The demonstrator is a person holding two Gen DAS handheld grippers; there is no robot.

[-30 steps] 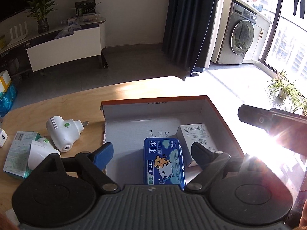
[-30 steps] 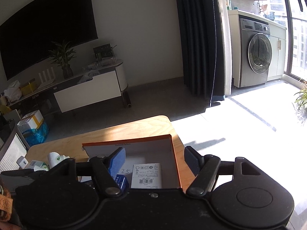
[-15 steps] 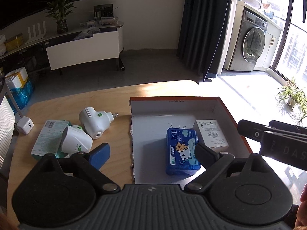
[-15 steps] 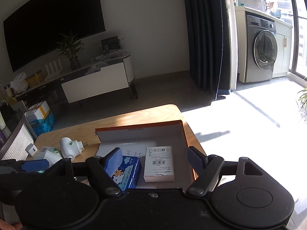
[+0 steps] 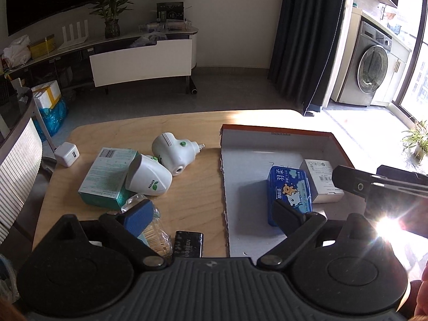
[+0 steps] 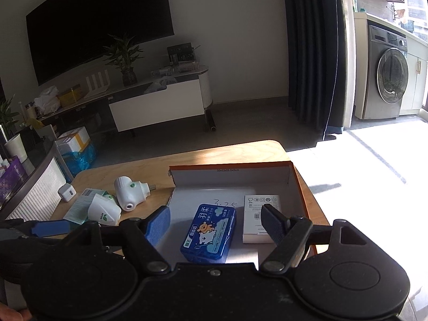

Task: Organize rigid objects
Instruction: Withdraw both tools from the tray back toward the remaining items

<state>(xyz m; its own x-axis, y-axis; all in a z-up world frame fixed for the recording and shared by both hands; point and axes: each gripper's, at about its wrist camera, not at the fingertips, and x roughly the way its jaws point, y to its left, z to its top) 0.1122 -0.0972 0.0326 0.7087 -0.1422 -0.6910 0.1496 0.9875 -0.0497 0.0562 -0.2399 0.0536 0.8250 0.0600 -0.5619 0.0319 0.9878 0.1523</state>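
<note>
Blue cartoon-printed tin (image 6: 208,234), orange-rimmed white box (image 6: 297,184)

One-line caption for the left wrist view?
Open left gripper above table; blue tin and white box in tray.

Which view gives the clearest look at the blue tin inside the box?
The right wrist view: the blue tin sits near centre between the open fingers, its lid and cartoon print fully visible. In the left wrist view the blue tin is also in the box, but a gripper finger covers its near end.
</note>
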